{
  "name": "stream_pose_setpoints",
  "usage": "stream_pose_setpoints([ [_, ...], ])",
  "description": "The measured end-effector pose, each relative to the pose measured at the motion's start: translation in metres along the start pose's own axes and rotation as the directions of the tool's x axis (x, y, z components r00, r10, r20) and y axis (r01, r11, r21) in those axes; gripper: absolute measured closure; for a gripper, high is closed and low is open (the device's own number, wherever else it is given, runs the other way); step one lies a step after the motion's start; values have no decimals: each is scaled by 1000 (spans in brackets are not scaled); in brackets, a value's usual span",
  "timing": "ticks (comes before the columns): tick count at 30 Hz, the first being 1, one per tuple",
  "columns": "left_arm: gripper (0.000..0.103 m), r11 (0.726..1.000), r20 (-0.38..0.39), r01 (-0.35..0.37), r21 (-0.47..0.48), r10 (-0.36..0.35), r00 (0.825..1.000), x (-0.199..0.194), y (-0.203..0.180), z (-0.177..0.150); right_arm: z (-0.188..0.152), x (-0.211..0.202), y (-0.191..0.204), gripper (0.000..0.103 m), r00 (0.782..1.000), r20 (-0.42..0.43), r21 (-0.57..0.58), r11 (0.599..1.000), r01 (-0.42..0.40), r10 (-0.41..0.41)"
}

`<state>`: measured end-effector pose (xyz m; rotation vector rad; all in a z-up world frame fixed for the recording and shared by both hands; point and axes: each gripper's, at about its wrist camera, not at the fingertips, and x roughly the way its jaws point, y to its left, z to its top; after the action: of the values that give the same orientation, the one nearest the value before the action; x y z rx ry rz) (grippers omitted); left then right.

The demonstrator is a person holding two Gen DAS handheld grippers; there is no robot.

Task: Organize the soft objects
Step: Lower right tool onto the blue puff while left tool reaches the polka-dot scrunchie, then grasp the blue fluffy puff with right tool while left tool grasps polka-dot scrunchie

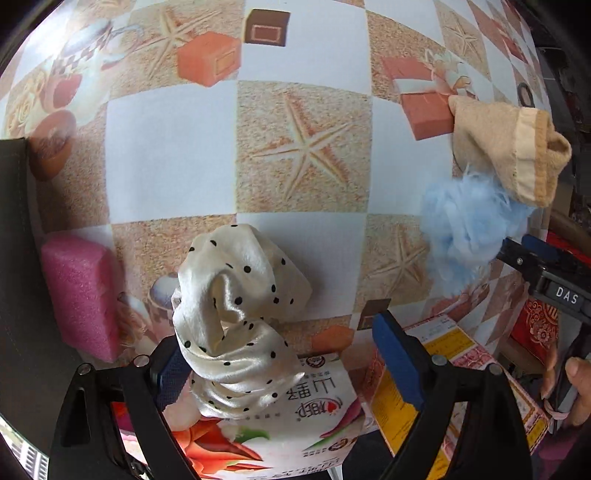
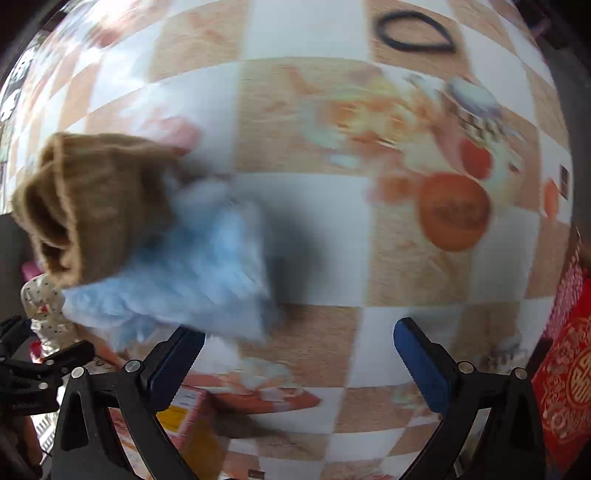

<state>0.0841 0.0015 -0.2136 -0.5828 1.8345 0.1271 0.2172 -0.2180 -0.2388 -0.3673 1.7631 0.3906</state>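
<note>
A cream satin scarf with black dots [image 1: 236,295] lies crumpled on the patterned tablecloth [image 1: 166,166], its near end draped over a printed bag. My left gripper [image 1: 284,365] stands wide open around it; the scarf rests against the left pad [image 1: 170,373], well apart from the right one. A pink sponge [image 1: 79,291] lies to the left. A tan cloth [image 1: 506,147] and a light blue fluffy puff [image 1: 469,229] sit together at the right. The blurred right wrist view shows my right gripper [image 2: 299,363] open and empty, the puff [image 2: 177,273] and tan cloth [image 2: 85,203] beyond its left finger.
A printed food bag [image 1: 295,424] and a yellow-and-red box [image 1: 443,369] lie at the table's near edge. A black hair band [image 2: 413,33] rests at the far side. A red embroidered packet [image 2: 569,387] is at the right. A hand [image 1: 576,387] holds the right gripper.
</note>
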Motion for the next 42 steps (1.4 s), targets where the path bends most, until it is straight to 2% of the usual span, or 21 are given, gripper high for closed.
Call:
stream_pose_setpoints([
  [1,9,1000,13,-10,11,10,1000,-1,-5,4,-5,3,-18,0,1000,-2,40,999,18,-18],
  [4,9,999,99,34,33,-37,994,-19,-15,13,-27,9,-70,0,1000,-20,168,986,-7,10],
  [6,9,999,145,23,43,-29,989,-34,-17,15,-43,6,-92,0,1000,-11,215,977,1,1],
  [8,9,998,175,-17,64,6,984,-46,-17,11,-54,-3,-101,0,997,35,230,970,-82,76],
  [11,9,994,198,-80,75,64,978,-53,-20,2,-58,-24,-86,0,977,112,153,969,-195,179],
  [14,9,991,189,-115,72,100,977,-49,-15,-8,-42,-36,-46,0,966,139,13,975,-222,218],
  [17,9,990,176,-130,55,119,977,-38,-9,-12,-21,-34,-7,0,972,149,-103,981,-165,179],
  [20,9,988,183,-152,33,144,973,-30,-8,-19,-10,-20,17,0,984,146,-152,985,-78,100],
  [23,9,988,188,-154,9,150,971,-16,-14,-20,-13,-14,7,0,985,153,-115,992,-59,76],
  [27,9,988,186,-151,-12,151,971,-5,-7,-22,-35,-11,-46,0,992,126,21,999,-35,32],
  [30,9,990,195,-143,-15,143,970,-6,-4,-8,-57,-10,-93,0,995,100,123,992,-34,21],
  [32,9,988,203,-151,-11,150,968,-7,-11,0,-70,-16,-116,0,992,110,176,981,-85,66],
  [34,9,988,206,-156,-9,154,966,-7,-14,2,-84,-25,-131,0,978,153,189,967,-169,141],
  [37,9,987,203,-160,-9,159,966,-6,-24,11,-95,-40,-131,0,959,213,186,956,-226,185],
  [38,9,987,202,-161,-9,160,966,-6,-25,12,-82,-50,-117,0,956,227,181,957,-228,185],
  [40,9,986,199,-166,-6,164,966,-4,-30,18,-81,-53,-94,0,958,231,140,969,-204,168],
  [42,9,985,199,-174,-5,171,965,-1,-32,23,-70,-50,-73,0,969,219,80,987,-139,119],
])
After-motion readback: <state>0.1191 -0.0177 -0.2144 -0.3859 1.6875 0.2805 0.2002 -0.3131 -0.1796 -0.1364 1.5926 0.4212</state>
